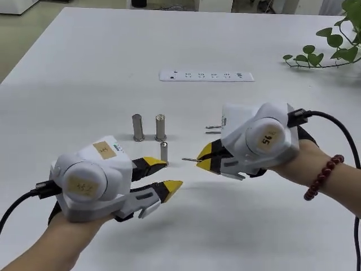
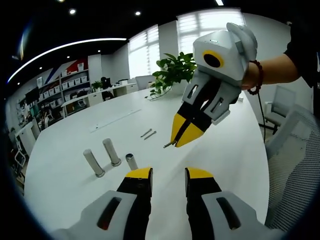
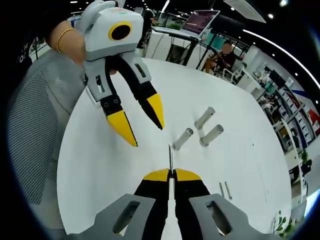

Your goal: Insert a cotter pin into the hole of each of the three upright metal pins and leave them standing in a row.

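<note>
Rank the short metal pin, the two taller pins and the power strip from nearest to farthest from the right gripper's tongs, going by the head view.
1. Short metal pin, just left of the right gripper.
2. Right-hand taller pin, behind the short one.
3. Left-hand taller pin, farther left.
4. Power strip, far back.

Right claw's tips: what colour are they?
Yellow, with black behind them. The right claw shows best in the left gripper view.
</note>
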The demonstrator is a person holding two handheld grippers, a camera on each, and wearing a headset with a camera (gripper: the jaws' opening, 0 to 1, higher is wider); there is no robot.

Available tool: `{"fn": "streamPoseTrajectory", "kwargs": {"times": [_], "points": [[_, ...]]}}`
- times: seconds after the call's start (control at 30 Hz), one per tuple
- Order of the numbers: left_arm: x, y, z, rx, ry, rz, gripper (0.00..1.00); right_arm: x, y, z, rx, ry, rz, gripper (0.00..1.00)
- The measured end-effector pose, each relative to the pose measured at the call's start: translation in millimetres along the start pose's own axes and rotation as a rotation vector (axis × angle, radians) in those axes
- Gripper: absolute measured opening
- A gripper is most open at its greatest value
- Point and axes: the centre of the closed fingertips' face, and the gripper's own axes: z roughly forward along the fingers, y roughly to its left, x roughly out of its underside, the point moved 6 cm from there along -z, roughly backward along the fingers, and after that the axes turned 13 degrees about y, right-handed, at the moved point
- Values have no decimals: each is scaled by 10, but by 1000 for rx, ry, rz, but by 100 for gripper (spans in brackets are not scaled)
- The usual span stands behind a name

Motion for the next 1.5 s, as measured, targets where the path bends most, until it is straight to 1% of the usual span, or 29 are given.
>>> {"fn": "streamPoseTrajectory", "kwargs": {"times": [0.07,0.1,0.13,0.17,0.2,0.27,0.3,0.33,0.37,0.5,0.6,0.73,0.8,0.97,1.03,1.13,1.3,1.5], "points": [[4,40,11,-19,-4,-14,25,3,-32,23,7,5,4,0],[1,53,13,-22,-8,-18,25,12,-53,35,19,17,3,0],[-2,71,10,-39,-13,-28,26,19,-73,44,34,30,-4,0],[-10,91,3,-59,-18,-21,26,24,-87,58,45,38,-11,0],[-10,93,5,-61,-20,-24,26,23,-91,70,45,37,-8,0],[5,107,28,-64,-23,-51,26,22,-112,94,40,26,9,0],[7,113,33,-68,-22,-53,25,23,-116,100,41,26,9,0],[20,132,59,-84,-12,-51,26,23,-132,127,45,30,11,0],[25,137,66,-89,-8,-52,26,23,-136,133,45,31,9,0],[53,213,136,-117,14,-82,24,-2,-172,178,48,24,8,0],[79,298,206,-155,36,-92,25,-9,-198,229,63,39,-22,0],[90,358,287,-174,44,-112,23,-16,-219,278,56,43,-32,0],[114,384,336,-184,59,-125,22,-23,-229,297,59,50,-49,0],[117,421,432,-198,54,-143,20,-63,-252,331,53,42,-57,0],[114,432,470,-196,53,-157,19,-72,-264,348,52,41,-58,0],[107,452,519,-206,57,-160,18,-88,-275,364,50,38,-61,0],[110,488,558,-211,59,-168,15,-113,-287,383,49,33,-62,0],[78,498,586,-200,39,-183,11,-145,-290,407,45,30,-73,0]]}}
